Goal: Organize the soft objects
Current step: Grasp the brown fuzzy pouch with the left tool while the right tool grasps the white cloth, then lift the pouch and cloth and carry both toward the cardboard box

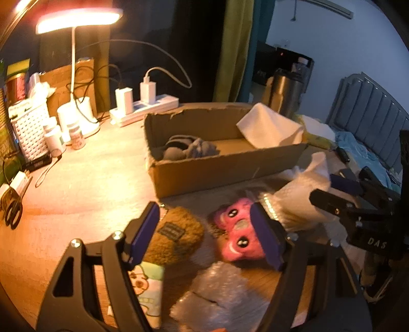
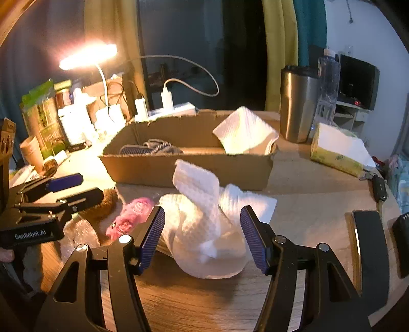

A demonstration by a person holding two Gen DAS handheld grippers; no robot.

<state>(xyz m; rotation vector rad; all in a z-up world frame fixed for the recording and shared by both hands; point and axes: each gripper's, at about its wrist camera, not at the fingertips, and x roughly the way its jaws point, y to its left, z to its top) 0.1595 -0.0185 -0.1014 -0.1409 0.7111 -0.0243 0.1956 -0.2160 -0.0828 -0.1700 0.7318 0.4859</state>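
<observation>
In the left wrist view my left gripper (image 1: 204,209) is open above a brown plush (image 1: 179,237) and a pink plush with eyes (image 1: 235,232), both lying on the wooden table. Its right pad overlaps the pink plush. Behind them stands an open cardboard box (image 1: 225,171) holding a grey soft item (image 1: 189,149) and a white folded cloth (image 1: 268,127). In the right wrist view my right gripper (image 2: 202,212) is open, its fingers on either side of a crumpled white towel (image 2: 209,219) that rests on the table. The pink plush (image 2: 133,214) lies to its left, by the left gripper (image 2: 92,186).
A lit desk lamp (image 1: 76,20), a power strip with chargers (image 1: 145,107), bottles and a white basket (image 1: 30,127) crowd the back left. A steel tumbler (image 2: 297,104), a tissue pack (image 2: 337,148) and dark phones (image 2: 370,245) are on the right. Bubble wrap (image 1: 219,293) lies at the front.
</observation>
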